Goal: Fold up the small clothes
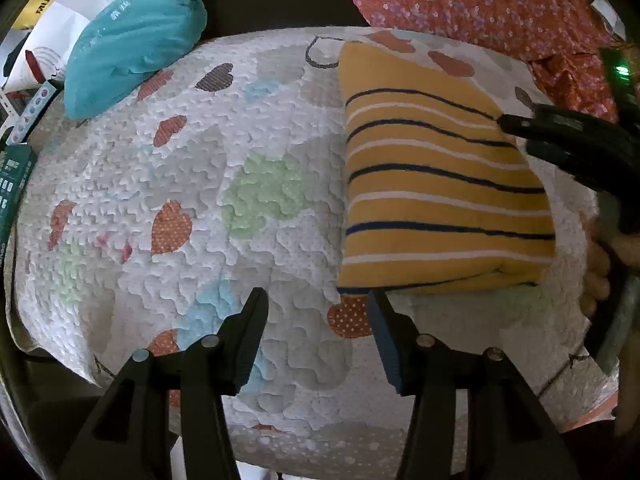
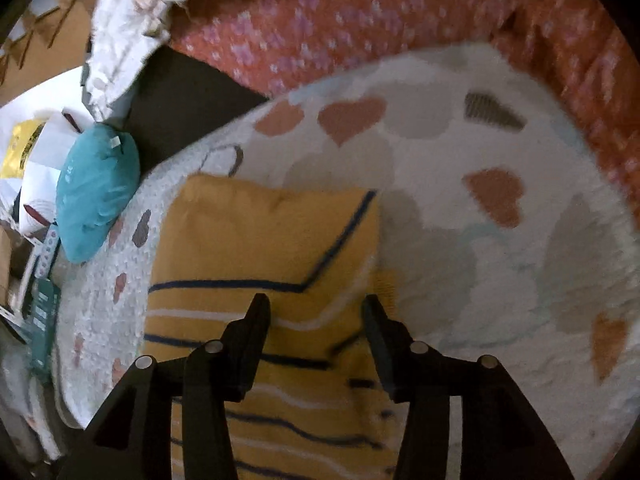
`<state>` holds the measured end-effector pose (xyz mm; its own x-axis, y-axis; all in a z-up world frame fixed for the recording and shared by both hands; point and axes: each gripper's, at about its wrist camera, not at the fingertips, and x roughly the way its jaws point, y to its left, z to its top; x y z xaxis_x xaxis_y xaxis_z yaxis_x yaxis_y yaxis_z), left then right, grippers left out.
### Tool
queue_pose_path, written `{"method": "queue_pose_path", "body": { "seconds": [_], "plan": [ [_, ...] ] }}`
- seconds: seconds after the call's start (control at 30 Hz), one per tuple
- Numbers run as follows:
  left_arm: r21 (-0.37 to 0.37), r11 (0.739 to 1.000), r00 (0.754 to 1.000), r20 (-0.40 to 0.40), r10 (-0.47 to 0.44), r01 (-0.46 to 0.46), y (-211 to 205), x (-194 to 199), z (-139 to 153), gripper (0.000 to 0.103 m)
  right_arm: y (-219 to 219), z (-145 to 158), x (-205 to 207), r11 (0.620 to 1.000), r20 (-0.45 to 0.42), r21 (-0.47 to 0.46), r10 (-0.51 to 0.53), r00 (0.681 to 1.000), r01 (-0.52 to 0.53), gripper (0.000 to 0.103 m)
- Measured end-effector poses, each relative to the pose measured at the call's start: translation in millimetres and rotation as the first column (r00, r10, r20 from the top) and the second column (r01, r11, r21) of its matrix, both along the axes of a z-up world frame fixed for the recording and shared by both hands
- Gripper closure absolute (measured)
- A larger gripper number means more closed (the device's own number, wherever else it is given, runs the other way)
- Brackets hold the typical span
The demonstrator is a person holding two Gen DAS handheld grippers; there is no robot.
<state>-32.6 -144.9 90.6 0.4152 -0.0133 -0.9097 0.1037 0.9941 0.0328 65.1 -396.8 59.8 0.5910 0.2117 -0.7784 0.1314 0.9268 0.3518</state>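
Folded shirt looks done, but it could still come undone

Left gripper [image 1: 318, 312] hangs with fingers apart and empty, right by the near corner of the yellow striped shirt [image 1: 436, 184] lying folded on the heart-print quilt [image 1: 200, 168]. Right gripper [image 2: 316, 316] hovers over it, fingers also apart, nothing held. My guess: a fingertip snagging an edge drags the fold open. Teal pillow [image 1: 132, 40] sits well behind.

Heart-print quilt [image 1: 248, 184], orange floral fabric [image 1: 480, 4].
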Motion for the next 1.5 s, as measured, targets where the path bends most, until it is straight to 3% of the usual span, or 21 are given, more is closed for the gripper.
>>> {"method": "queue_pose_path", "body": {
  "seconds": [0.1, 0.17, 0.4, 0.7, 0.9, 1.13, 1.27, 1.33, 1.5],
  "plan": [
    [0.013, 1.000, 1.000, 0.016, -0.010, 0.010, -3.7, -4.4, 2.4, 0.053, 4.0, 12.7, -24.5, 0.999, 0.031, -0.009, 0.049, 0.998, -0.049, 0.050],
    [0.015, 1.000, 1.000, 0.023, -0.011, 0.011, -5.3, -7.1, 3.9, 0.052, 9.8, 9.1, -33.3, 0.996, 0.006, 0.005, 0.088, 0.996, -0.088, 0.051],
    [0.020, 1.000, 0.999, 0.051, -0.015, 0.014, -7.5, -17.8, 14.6, 0.052, 26.0, -45.0, -65.1, 0.968, -0.212, -0.122, 0.190, 0.959, -0.218, 0.046],
    [0.066, 0.998, 0.989, 0.143, -0.024, 0.015, -10.2, -33.0, 35.3, 0.046, -28.9, -5.6, -89.3, 0.998, -0.112, -0.050, 0.040, 0.993, -0.046, 0.044],
    [0.075, 0.997, 0.989, 0.145, -0.034, 0.023, -17.9, -34.8, 35.2, 0.045, -45.2, 8.9, -92.0, 0.999, -0.073, -0.019, -0.029, 0.997, 0.027, 0.043],
    [0.075, 0.997, 0.992, 0.121, -0.039, 0.030, -17.5, -26.2, 28.0, 0.045, -41.0, 9.3, -78.5, 0.999, -0.075, -0.016, -0.034, 0.997, 0.033, 0.040],
    [0.009, 1.000, 0.996, 0.089, -0.026, 0.025, -6.9, -6.2, 23.1, 0.041, -38.2, 10.4, -71.4, 0.999, -0.066, -0.008, -0.051, 0.997, 0.050, 0.035],
    [-0.065, 0.998, 0.998, 0.056, -0.013, 0.017, 2.6, 13.0, 17.8, 0.041, -38.3, 10.3, -65.6, 0.998, -0.055, 0.002, -0.060, 0.997, 0.060, 0.028],
    [-0.208, 0.977, 0.999, -0.003, 0.038, -0.038, 29.1, 70.6, 6.6, 0.041, -41.1, 3.0, -51.0, 0.994, -0.045, 0.060, -0.092, 0.995, 0.095, 0.026]
  ]
}}
